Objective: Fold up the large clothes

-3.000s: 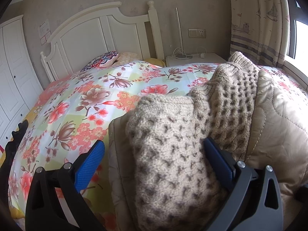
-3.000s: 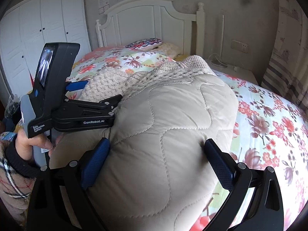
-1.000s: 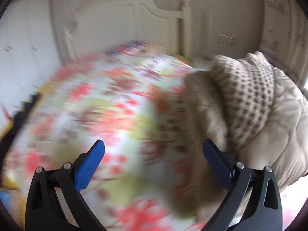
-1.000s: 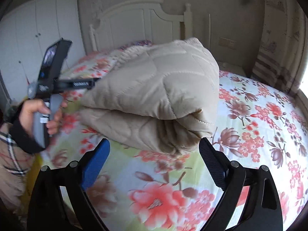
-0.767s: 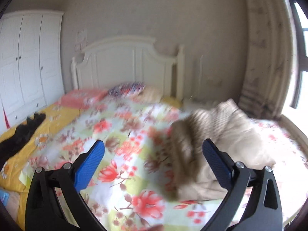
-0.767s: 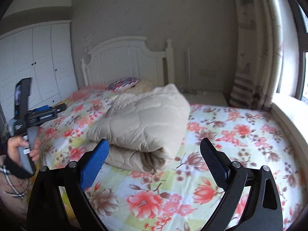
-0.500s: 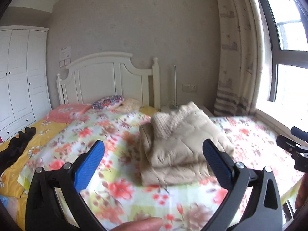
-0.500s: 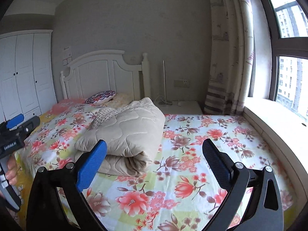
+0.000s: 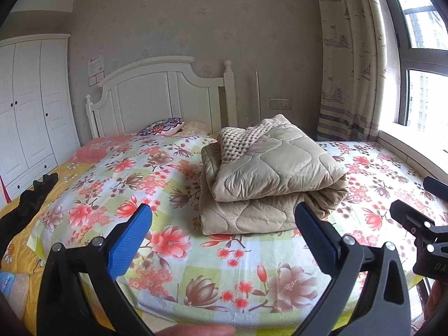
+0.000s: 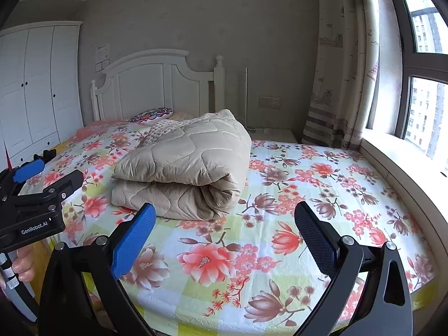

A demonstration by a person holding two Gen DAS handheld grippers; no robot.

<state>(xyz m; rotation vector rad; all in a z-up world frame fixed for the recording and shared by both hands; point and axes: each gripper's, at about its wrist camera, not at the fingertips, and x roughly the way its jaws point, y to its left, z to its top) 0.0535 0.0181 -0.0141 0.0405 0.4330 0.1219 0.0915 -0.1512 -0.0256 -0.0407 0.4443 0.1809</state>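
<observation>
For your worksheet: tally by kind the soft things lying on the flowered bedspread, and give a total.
Folded quilted garment: 1
Patterned pillow: 1
Pale cushion: 1
Black garment: 1
Total: 4

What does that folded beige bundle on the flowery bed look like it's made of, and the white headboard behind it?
The folded beige quilted garment looks like padded, faintly shiny woven fabric, judging by its wavy stitch lines and puffy panels. Its cream knitted part seems chunky yarn, showing an open honeycomb weave. The white panelled headboard looks like painted wood with a smooth satin finish, though that is uncertain.
</observation>
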